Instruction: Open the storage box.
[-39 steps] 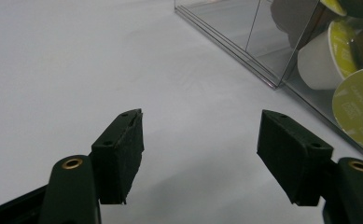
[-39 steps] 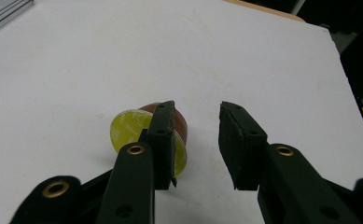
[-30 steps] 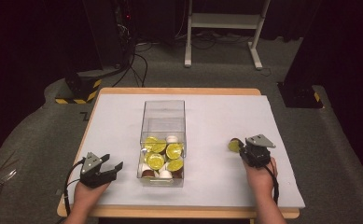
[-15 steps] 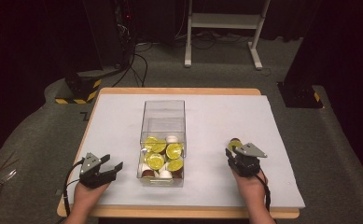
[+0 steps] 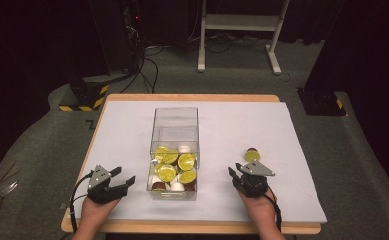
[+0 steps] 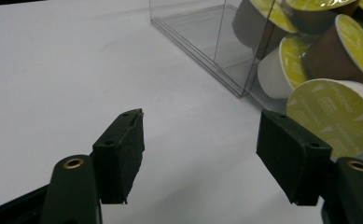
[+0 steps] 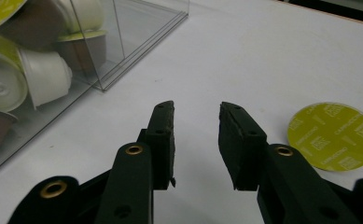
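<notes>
The lone coffee capsule (image 5: 252, 155) sits on the white table cover (image 5: 292, 130), out to the right of the clear plastic box (image 5: 176, 135) and just beyond the right gripper (image 5: 239, 176). In the high view it is a small yellow-green disc with a dark rim at its far edge. The right gripper view brings it close: its yellow-green foil lid (image 7: 331, 136) faces the camera to the right of the jaws, apart from them, and the word CAPPUCCINO can be made out on it beside small square marks. The rest of the print is too fine to read.

The high view shows the capsules in the box (image 5: 174, 167) heaped at its near end, with the far half bare. The left gripper view shows them side-on through the wall, with brown and white cups and yellow-green lids (image 6: 331, 114) carrying faint lettering that cannot be read.

The right gripper's jaws stand a narrow gap apart, holding nothing and touching nothing. The left gripper (image 6: 200, 154) rests near the left front corner of the table cover, jaws spread wide and empty. Its right jaw is close to the box wall, but whether they touch cannot be told. A person's hands (image 5: 259, 207) hold both grippers from the near edge
</notes>
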`<state>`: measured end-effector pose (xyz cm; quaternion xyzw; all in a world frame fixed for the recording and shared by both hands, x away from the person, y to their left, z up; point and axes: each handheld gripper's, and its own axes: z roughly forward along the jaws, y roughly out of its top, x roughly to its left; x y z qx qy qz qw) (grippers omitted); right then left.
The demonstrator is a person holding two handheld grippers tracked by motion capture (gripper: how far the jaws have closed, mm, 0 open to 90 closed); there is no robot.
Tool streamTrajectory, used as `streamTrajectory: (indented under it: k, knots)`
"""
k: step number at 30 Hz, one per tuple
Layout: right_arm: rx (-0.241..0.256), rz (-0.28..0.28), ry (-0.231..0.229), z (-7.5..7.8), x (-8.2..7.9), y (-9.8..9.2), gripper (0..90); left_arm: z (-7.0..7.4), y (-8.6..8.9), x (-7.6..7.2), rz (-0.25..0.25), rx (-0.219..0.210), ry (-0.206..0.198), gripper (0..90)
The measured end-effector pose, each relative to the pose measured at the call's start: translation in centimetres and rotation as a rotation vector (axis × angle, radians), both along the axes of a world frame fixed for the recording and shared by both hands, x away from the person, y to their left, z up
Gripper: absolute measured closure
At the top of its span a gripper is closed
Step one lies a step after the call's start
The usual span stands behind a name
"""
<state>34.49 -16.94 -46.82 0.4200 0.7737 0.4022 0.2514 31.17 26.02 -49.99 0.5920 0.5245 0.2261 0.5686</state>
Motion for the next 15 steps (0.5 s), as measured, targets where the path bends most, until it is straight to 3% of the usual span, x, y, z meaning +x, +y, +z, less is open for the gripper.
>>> streamTrajectory:
  k: [15]
  knots:
    - [0.005, 0.039, 0.026, -0.6, -0.27, 0.79, 65.6, 0.32, -0.57, -0.34, -0.029, -0.017, -0.004, 31.6]
